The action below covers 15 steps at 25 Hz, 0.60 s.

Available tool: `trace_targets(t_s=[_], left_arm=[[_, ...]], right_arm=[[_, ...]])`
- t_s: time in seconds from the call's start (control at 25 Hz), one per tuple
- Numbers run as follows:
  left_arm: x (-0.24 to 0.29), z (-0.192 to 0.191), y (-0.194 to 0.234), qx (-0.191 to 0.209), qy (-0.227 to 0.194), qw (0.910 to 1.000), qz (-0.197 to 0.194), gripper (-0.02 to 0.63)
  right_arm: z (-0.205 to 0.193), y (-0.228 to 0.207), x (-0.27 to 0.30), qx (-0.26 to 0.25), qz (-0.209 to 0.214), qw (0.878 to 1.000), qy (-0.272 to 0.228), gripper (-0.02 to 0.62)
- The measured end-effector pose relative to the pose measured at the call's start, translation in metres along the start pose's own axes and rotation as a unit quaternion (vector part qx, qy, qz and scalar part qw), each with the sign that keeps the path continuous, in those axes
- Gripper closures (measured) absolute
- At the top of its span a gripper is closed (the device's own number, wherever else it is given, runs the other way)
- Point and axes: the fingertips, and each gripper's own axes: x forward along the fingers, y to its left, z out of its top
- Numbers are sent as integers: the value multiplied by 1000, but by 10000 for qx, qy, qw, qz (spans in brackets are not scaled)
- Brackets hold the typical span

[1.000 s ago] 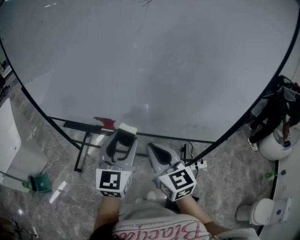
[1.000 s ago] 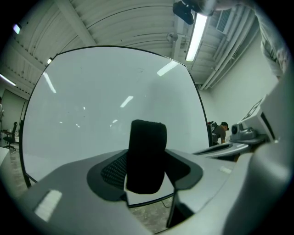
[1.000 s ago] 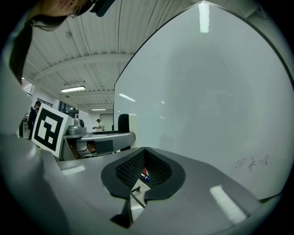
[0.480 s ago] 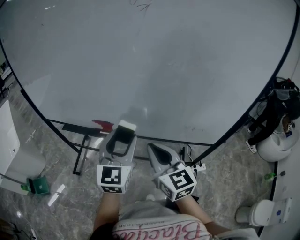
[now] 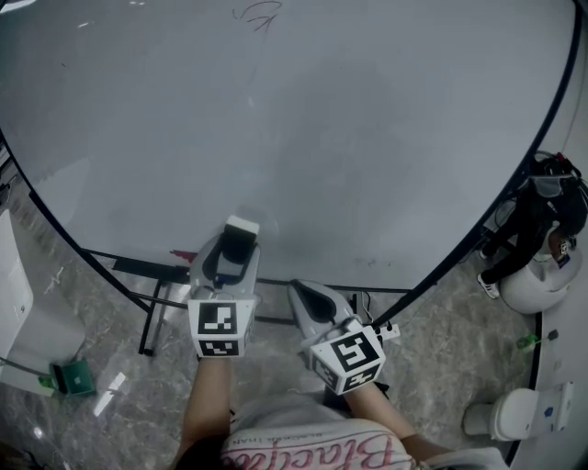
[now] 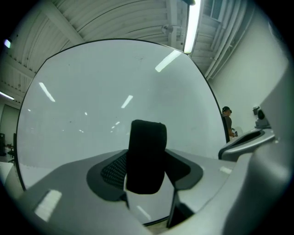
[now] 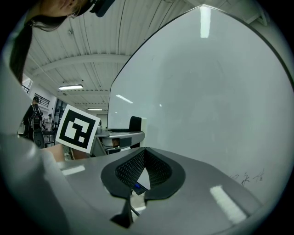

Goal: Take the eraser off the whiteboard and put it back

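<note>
Ahead of the person, most of the head view is filled by a whiteboard, which is framed in black and marked only by a faint scribble near its top edge. Below it a grey marbled floor is seen, with the board's black stand at the left. Two grippers are held out over the floor, both pointed level at the board.

The left gripper is closed on the eraser, which is gripped upright between the pads. Its black face is shown to the left gripper view, and its white part is turned toward the board. The eraser is held right at the lower part of the board. Whether it touches the surface cannot be made out; perhaps a small gap is left.

The right gripper is held beside the left one and a little behind it. Its jaws are pressed together with nothing between them.

A white power strip is seen on the floor near the right gripper, and a small green object lies at the far left.
</note>
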Motion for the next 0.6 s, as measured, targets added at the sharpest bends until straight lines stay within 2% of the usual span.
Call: trace_targets(t_s=[0.36, 0.6], left_arm=[[29, -1, 8, 272, 92, 9993, 247, 370], [37, 0, 9, 276, 103, 9988, 391, 368]], right_arm=[[-4, -17, 4, -11, -119, 9999, 89, 594], [-8, -20, 1, -19, -154, 9998, 124, 594]])
